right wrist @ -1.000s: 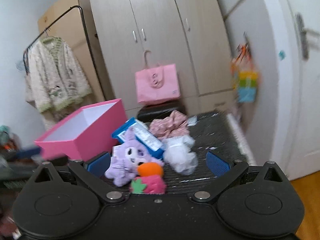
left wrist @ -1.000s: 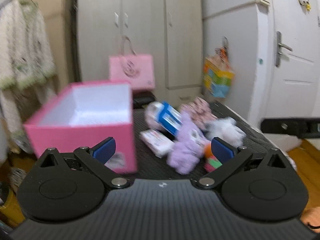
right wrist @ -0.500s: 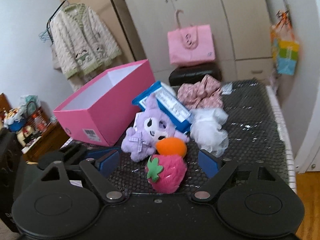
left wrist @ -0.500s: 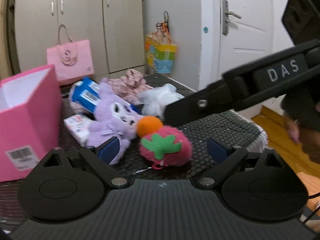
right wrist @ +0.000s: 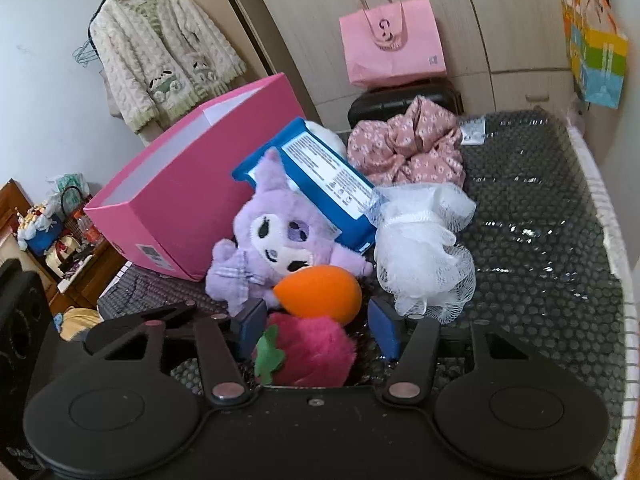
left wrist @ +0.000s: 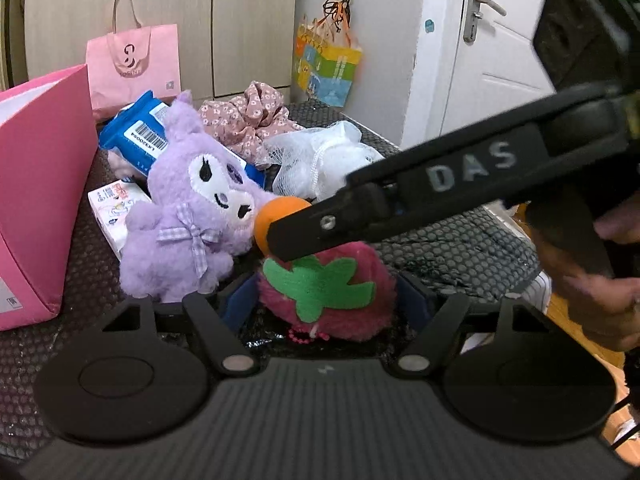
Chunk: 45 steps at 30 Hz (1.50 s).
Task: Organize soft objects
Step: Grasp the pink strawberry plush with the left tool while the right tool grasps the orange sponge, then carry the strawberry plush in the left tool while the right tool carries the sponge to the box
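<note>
Left hand-held gripper (left wrist: 326,306) jaws apart and just been closing around pink strawberry plush (left wrist: 326,286) on the tabletop (left wrist: 460,248), right hand-held gripper (right wrist: 318,330) likewise narrowing around orange egg-shaped sponge (right wrist: 318,292), neither visibly clamped, purple plush (left wrist: 192,208) just beside, pink box (right wrist: 192,196) at left

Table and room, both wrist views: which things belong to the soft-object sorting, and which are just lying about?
Job:
- strawberry plush, between the left gripper pads
- orange ball, between the right gripper pads
- purple plush
- white mesh puff
- floral scrunchie
- pink box

Lying about:
- pink paper bag
- cardigan
- colourful bag
</note>
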Each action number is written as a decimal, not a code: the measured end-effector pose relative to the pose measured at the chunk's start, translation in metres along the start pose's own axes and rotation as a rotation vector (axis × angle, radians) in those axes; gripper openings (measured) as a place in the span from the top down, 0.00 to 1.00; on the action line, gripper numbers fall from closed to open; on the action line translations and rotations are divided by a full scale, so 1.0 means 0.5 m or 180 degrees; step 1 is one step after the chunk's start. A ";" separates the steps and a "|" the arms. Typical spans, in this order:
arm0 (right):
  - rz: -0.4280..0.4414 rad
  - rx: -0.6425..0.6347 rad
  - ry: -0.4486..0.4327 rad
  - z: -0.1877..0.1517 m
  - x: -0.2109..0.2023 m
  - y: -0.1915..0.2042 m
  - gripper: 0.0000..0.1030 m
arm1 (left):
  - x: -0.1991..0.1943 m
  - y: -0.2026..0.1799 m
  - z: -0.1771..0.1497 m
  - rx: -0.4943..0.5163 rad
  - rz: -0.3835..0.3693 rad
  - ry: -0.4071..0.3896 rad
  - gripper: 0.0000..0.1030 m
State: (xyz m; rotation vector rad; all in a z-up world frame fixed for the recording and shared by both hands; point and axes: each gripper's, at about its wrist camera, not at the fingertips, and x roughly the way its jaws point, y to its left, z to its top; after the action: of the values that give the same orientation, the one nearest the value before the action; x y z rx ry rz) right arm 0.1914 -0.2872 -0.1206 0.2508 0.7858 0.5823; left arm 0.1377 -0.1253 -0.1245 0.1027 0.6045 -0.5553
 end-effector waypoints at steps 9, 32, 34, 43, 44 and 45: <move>0.0262 0.0402 0.0010 0.001 0.039 -0.034 0.35 | -0.001 -0.014 -0.008 0.0114 0.0023 -0.0086 0.39; -0.0366 0.0101 -0.0366 -0.028 -0.055 0.012 0.49 | -0.095 0.039 -0.018 -0.0046 -0.0218 0.0094 0.49; -0.0410 0.0048 -0.0332 -0.037 -0.062 0.020 0.49 | -0.109 0.053 -0.021 -0.0069 -0.0253 0.0141 0.49; -0.0329 -0.0256 -0.0095 -0.068 -0.090 0.088 0.49 | -0.201 0.106 -0.038 -0.0114 -0.0094 0.0074 0.49; -0.0285 -0.0241 -0.0097 -0.073 -0.094 0.095 0.49 | -0.209 0.113 -0.040 -0.0122 -0.0042 0.0081 0.49; -0.0219 -0.0212 -0.0093 -0.076 -0.097 0.101 0.49 | -0.218 0.119 -0.044 -0.0132 0.0014 0.0089 0.49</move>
State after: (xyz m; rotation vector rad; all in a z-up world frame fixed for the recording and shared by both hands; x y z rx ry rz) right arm 0.1165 -0.2744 -0.0968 0.1699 0.7426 0.5378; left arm 0.0832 -0.0188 -0.0851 0.0729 0.6425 -0.5374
